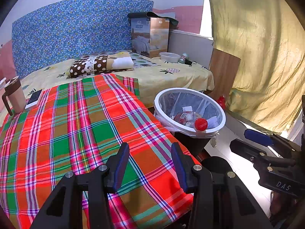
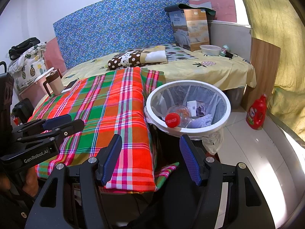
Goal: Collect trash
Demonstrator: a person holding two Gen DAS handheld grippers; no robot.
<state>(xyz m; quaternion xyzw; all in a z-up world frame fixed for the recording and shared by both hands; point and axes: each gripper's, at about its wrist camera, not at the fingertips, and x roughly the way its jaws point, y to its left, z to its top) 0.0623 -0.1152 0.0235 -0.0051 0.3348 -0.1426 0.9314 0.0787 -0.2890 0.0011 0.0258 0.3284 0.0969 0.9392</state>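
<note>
A white-rimmed trash bin (image 1: 213, 129) with a clear liner stands on the floor right of the plaid-covered table (image 1: 80, 126). In it lie a clear plastic bottle with a red cap (image 1: 201, 124), a small box and paper scraps. The bin also shows in the right wrist view (image 2: 226, 114), with the bottle (image 2: 172, 120) and box (image 2: 196, 107). My left gripper (image 1: 150, 152) is open and empty above the table's near right corner. My right gripper (image 2: 150, 147) is open and empty above the table edge, just short of the bin.
A brown-lidded mug (image 1: 14, 97) and a phone (image 1: 34, 98) sit at the table's far left. Behind is a bed with a folded cloth (image 1: 101, 64), a quilt box (image 1: 150, 36) and a plastic bowl (image 1: 169, 57). A red detergent bottle (image 2: 256, 112) stands on the floor by the curtain.
</note>
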